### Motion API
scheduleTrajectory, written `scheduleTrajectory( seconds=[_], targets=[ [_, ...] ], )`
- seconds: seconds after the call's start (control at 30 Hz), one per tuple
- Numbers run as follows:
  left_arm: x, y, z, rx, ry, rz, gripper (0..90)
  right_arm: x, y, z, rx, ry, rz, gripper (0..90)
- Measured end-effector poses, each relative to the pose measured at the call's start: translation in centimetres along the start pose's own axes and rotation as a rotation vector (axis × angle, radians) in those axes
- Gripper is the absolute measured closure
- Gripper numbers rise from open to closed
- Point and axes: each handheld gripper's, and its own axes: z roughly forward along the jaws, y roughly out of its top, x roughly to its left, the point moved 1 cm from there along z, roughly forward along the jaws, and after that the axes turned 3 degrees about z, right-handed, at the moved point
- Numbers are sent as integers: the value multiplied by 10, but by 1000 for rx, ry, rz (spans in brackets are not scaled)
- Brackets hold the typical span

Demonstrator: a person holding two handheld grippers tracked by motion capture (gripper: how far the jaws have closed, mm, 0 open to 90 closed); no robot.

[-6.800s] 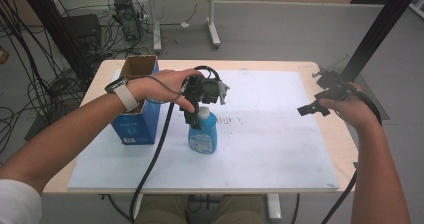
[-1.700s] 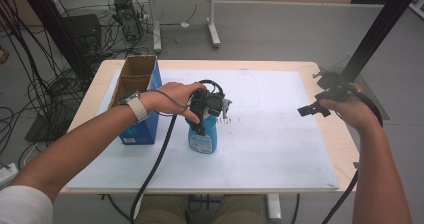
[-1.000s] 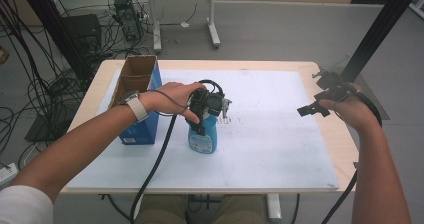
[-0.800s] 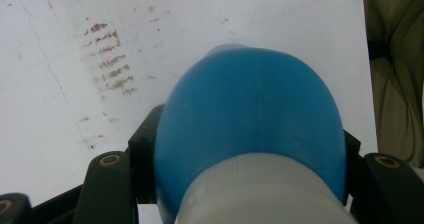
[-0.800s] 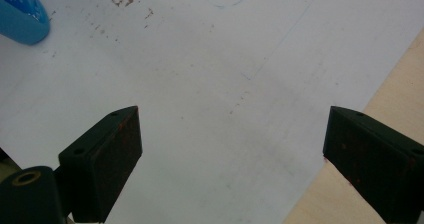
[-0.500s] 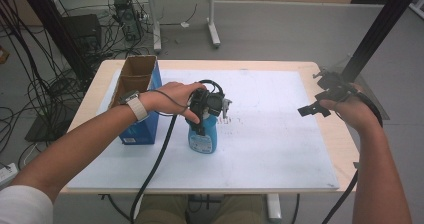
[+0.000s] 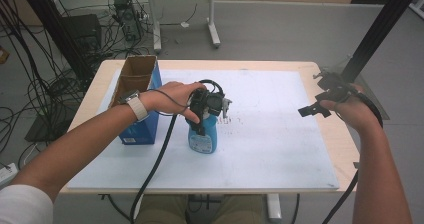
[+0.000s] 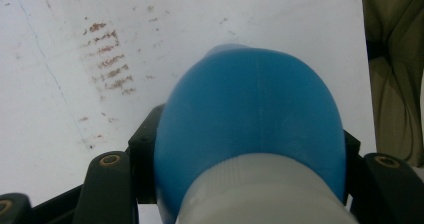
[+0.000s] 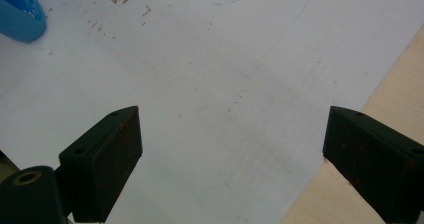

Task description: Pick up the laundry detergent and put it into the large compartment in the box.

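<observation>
At nine o'clock on the white rectangular board [image 7: 280,149] stands the open-topped blue cardboard box [image 7: 139,104], hard against the board's left edge, with a strip of pale wooden tabletop [image 7: 92,101] just beyond it; the person's left forearm passes in front of the box, a watch on the wrist; just to the right, a little left of the board's centre, the translucent blue plastic bottle with a white neck [image 7: 202,136] stands upright on the board, near the box but apart from it; the left gripper [image 7: 209,106] comes down on it from above, and in the left gripper view its two black jaws press on either side of the bottle [image 8: 250,129] just below the neck, pinching it; faint rows of brown marks [image 7: 231,120] lie on the board just beside the bottle at three o'clock; from there the board runs bare across its centre and right half out to its near and far edges, wide room for moving; at three o'clock, above the table's right edge, the right gripper [image 7: 324,98] hangs well apart from the bottle; in the right gripper view its jaws stand spread wide with nothing between them, over the line where the board's edge meets the bare wood [image 9: 350,199].
</observation>
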Motion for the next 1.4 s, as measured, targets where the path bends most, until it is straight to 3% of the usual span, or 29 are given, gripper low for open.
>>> scheduleTrajectory(
  seconds=[0.87, 1.4],
  targets=[
    [0, 0, -1, -2, 2, -18, 381, 0, -5, -4, -5, -10, 8, 89],
    [-5, -2, -9, 5, 21, -86, 375, 1, -3, -6, -12, -10, 3, 89]
  ],
)
